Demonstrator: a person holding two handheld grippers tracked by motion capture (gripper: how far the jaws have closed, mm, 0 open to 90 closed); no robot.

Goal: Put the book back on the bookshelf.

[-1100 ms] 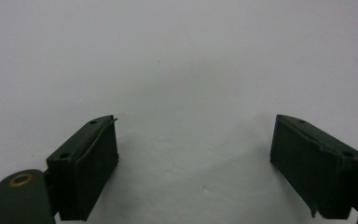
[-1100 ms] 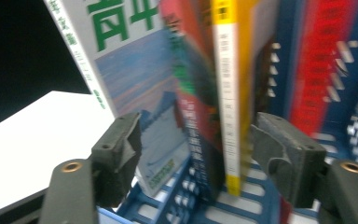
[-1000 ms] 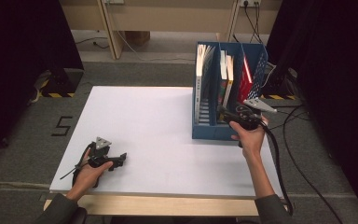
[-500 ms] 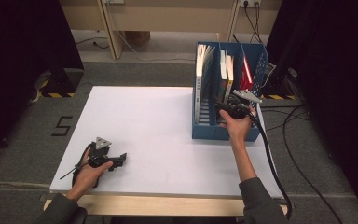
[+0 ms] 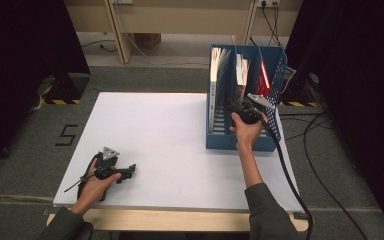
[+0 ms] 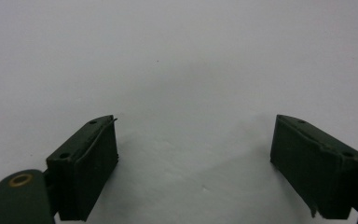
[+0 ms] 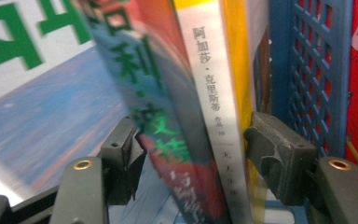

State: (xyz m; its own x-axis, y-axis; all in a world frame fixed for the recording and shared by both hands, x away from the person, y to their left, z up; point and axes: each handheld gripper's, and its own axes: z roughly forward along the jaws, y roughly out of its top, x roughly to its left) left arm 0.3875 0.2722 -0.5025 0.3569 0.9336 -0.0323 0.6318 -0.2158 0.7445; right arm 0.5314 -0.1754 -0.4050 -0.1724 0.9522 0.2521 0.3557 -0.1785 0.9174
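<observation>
A blue file box stands on the white table at the right, with books upright in its compartments. My right gripper reaches into the middle compartment. Its jaws have just been closing and now sit against two books: a tilted, blurred one with a red and blue spine and a white-spined one with a yellow cover. The box's blue lattice wall stands just beyond the right pad. My left gripper lies on the table near the front left, open, nothing between its jaws.
A large white book fills the box's left compartment and a red item the right one. A cable trails from the right gripper across the table's right edge. Dark curtains flank the table; desk legs stand behind.
The right hand has moved left and forward from the box's right front corner to its middle compartment, and its jaws have closed around the books. The left hand has not moved.
</observation>
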